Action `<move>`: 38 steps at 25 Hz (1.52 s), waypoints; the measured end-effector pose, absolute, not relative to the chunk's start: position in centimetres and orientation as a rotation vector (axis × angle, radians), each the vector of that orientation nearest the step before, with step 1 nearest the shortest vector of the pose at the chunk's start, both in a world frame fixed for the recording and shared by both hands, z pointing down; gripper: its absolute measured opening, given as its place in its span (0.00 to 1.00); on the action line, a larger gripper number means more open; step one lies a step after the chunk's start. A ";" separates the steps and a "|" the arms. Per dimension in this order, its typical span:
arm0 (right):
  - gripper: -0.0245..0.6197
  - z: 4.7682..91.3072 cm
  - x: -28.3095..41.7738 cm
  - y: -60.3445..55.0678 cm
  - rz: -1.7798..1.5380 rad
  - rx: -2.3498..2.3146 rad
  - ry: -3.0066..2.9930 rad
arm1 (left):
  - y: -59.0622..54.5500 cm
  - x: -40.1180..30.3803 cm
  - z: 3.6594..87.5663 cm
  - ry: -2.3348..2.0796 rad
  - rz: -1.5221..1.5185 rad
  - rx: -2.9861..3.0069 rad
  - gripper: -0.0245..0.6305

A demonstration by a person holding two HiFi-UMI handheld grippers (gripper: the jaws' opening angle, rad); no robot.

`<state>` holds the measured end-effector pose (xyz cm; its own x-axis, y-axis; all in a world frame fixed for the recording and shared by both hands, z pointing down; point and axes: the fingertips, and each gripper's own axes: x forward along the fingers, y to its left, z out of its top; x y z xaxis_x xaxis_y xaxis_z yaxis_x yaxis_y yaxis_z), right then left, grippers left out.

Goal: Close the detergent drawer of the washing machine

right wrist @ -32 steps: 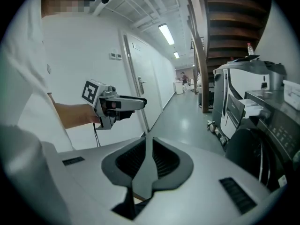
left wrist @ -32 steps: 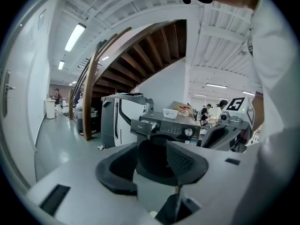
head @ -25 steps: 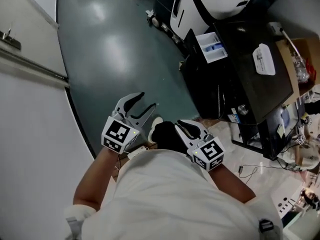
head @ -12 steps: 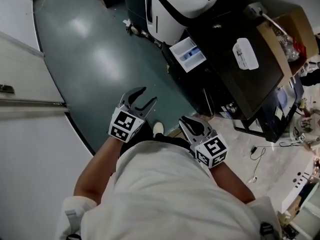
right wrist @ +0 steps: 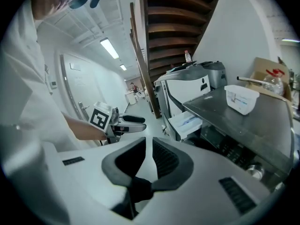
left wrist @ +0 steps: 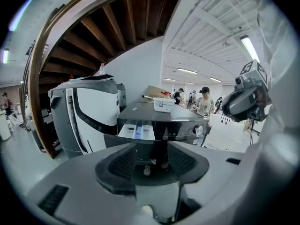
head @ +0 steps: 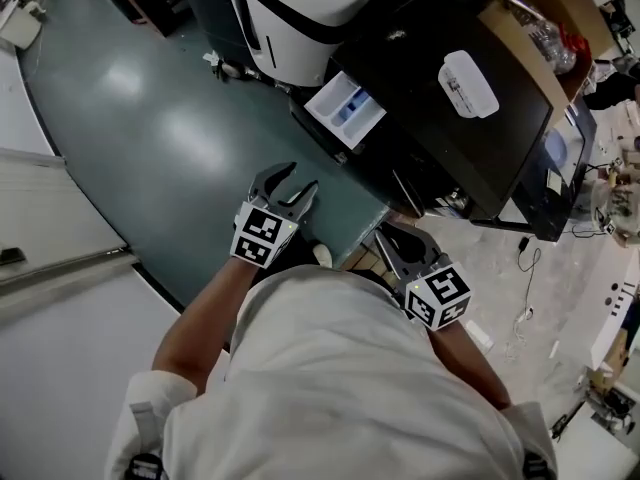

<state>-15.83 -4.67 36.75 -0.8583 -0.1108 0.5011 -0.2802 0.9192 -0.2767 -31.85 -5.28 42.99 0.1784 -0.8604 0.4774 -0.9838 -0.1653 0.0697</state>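
The dark washing machine (head: 470, 138) stands ahead to the right. Its white detergent drawer (head: 343, 108) is pulled out toward the green floor, with a blue insert showing. My left gripper (head: 287, 190) is open and empty. It hangs over the floor short of the drawer and points at it; the drawer (left wrist: 138, 130) shows beyond its spread jaws in the left gripper view. My right gripper (head: 400, 243) is shut on nothing and is held low by the machine's front. From the right gripper view the drawer (right wrist: 186, 122) lies ahead to the right, and the left gripper (right wrist: 133, 122) is at the left.
A large white and black machine (head: 300, 18) stands just left of the washer. A white lidded box (head: 468, 83) lies on the washer's top, with a cardboard box (head: 530, 28) behind. Cables (head: 525, 258) trail on the pale floor at the right. A white wall (head: 60, 298) runs along the left.
The person has moved closer: the washer and drawer have slid left and nearer in the head view. Both grippers have come forward. The left stays open and the right stays shut.
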 end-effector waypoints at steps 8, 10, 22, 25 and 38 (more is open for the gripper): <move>0.11 36.3 -17.6 -7.4 0.509 0.395 -2.558 | -9.7 -34.0 45.2 -1.676 0.506 2.120 0.34; 0.11 36.2 -17.9 -8.1 0.516 0.426 -2.550 | -10.4 -34.5 45.8 -1.671 0.519 2.120 0.34; 0.11 36.4 -19.2 -11.0 0.554 0.572 -2.472 | -14.8 -36.8 48.8 -1.626 0.630 2.159 0.34; 0.11 36.4 -19.3 -11.5 0.558 0.607 -2.462 | -15.4 -36.9 49.5 -1.610 0.642 2.166 0.34; 0.11 36.6 -19.8 -12.8 0.600 0.681 -2.428 | -16.4 -36.7 50.1 -1.594 0.665 2.181 0.35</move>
<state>-19.79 -12.79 36.63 -0.7247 -0.3347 0.6023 -0.5767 0.7730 -0.2643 -36.72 -16.43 50.11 0.2541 -0.7854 0.5645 -0.9537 -0.3006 0.0111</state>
